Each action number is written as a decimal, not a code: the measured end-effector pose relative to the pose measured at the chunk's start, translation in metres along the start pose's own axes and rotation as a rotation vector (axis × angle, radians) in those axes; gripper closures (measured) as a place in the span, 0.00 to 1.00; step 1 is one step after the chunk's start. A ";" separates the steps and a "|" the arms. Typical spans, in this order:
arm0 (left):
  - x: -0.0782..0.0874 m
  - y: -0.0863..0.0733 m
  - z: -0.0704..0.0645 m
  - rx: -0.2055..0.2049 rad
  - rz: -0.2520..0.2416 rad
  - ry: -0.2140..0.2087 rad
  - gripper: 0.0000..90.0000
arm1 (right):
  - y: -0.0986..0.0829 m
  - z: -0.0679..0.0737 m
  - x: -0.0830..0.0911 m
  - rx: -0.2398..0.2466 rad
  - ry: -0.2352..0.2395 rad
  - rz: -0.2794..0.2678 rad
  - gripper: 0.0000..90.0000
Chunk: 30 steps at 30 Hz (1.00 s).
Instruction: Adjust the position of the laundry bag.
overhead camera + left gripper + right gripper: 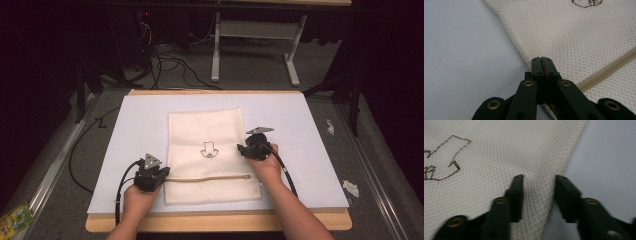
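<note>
Black jaws of the left gripper (541,62) fill the bottom centre of the left gripper view, pressed together at the left edge of the mesh bag (574,37), with a sliver of cream mesh at their base; they appear to be pinching the bag's border just beside the end of the zipper (609,71), probably to anchor that end so the fabric stays taut when the zipper is worked. In the high view the bag (207,135) lies flat at the middle of the frame on the white sheet (310,150) that covers the wooden surface (220,220), its zipper (207,178) running across the lower part with the pull at the right end, and a small outlined emblem (209,149) at its centre.

At the bag's right edge, right of centre in the high view, the right gripper (246,148) rests low. Its own view shows its jaws apart, straddling a raised ridge of mesh (537,192) at lower centre, not yet closed on it. That placement suggests a second pinch is being prepared, so both sides are held.
</note>
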<state>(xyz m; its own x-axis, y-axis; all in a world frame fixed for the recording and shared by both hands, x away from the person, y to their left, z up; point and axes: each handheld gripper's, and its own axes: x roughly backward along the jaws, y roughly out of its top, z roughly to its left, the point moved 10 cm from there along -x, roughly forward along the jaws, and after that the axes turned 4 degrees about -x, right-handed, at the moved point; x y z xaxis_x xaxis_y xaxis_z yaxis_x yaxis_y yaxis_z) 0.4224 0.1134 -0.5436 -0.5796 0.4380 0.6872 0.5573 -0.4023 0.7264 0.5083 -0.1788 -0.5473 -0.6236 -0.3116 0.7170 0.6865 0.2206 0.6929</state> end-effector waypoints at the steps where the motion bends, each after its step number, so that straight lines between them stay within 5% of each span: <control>1: 0.000 0.000 0.000 -0.008 0.000 -0.011 1.00 | 0.000 0.001 0.001 0.012 0.000 0.001 0.89; 4: 0.000 0.001 0.001 -0.012 0.002 -0.023 1.00 | -0.002 0.004 0.003 0.054 0.001 0.009 0.96; 5: -0.003 0.003 0.000 -0.005 0.004 -0.033 1.00 | -0.004 0.005 0.007 0.106 -0.026 0.003 0.97; 8: -0.006 0.006 -0.003 -0.004 0.007 -0.042 1.00 | -0.006 0.004 0.012 0.113 -0.030 -0.006 0.97; 17: -0.028 0.030 -0.045 -0.057 -0.006 -0.115 1.00 | -0.028 -0.048 0.037 0.022 -0.068 -0.031 0.95; 21: -0.036 0.032 -0.049 -0.052 -0.012 -0.108 1.00 | -0.033 -0.058 0.041 -0.012 -0.062 -0.036 0.93; 25: -0.027 0.032 -0.040 -0.007 -0.074 -0.109 0.75 | -0.030 -0.058 0.053 -0.035 -0.034 -0.080 0.70; 30: -0.009 0.030 -0.024 0.006 -0.118 -0.064 0.62 | -0.035 -0.057 0.089 -0.083 0.007 -0.137 0.48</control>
<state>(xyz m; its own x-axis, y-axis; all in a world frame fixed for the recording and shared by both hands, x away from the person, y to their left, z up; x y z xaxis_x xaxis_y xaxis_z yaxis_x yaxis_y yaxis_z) 0.4304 0.0784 -0.5275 -0.6022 0.5323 0.5950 0.4914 -0.3403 0.8017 0.4499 -0.2665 -0.5123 -0.7112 -0.3398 0.6154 0.6237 0.0987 0.7754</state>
